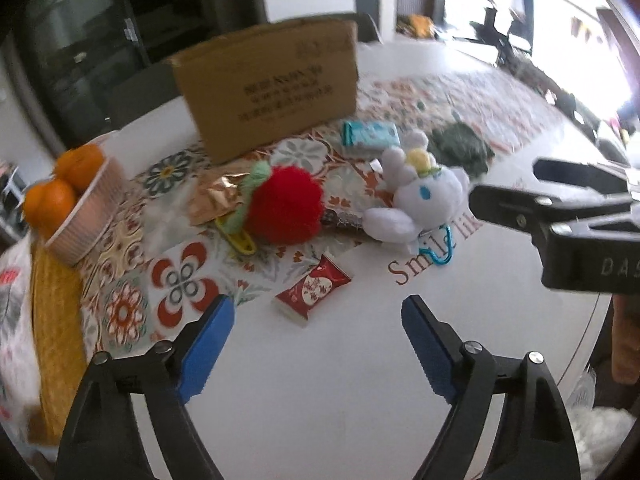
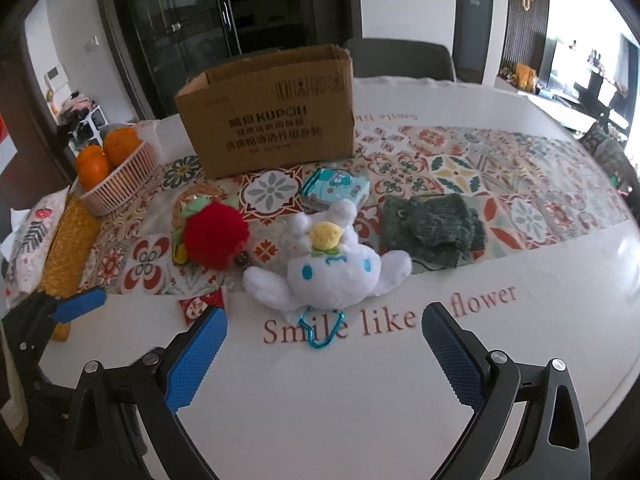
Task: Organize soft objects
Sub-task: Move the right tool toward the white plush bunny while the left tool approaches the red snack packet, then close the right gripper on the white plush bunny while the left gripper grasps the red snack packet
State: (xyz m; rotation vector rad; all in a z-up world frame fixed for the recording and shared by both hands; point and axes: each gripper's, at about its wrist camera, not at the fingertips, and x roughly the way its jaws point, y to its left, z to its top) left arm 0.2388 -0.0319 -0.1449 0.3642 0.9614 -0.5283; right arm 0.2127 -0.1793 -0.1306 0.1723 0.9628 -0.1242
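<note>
Right gripper (image 2: 322, 354) hangs wide open over the desk (image 2: 360, 420), nothing held; white plush (image 2: 332, 276) lies just at 12 o'clock of it, touching nothing of the jaws. Left gripper (image 1: 316, 344) also spread, empty. Plush looks light, squashy, non-slip: pinch the round body, not the blue clip (image 2: 320, 330). Red pompom (image 2: 216, 234) at 10 o'clock, green knit (image 2: 432, 232) at 1 o'clock, cardboard box (image 2: 268, 120) behind.

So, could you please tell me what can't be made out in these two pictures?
- Box interior: both views, its front wall hides it.
- Box print: left wrist view, motion blur.
- Dark item between red pompom and white plush: mostly covered by them.
- Right claw: left wrist view, cut by the frame edge.
</note>
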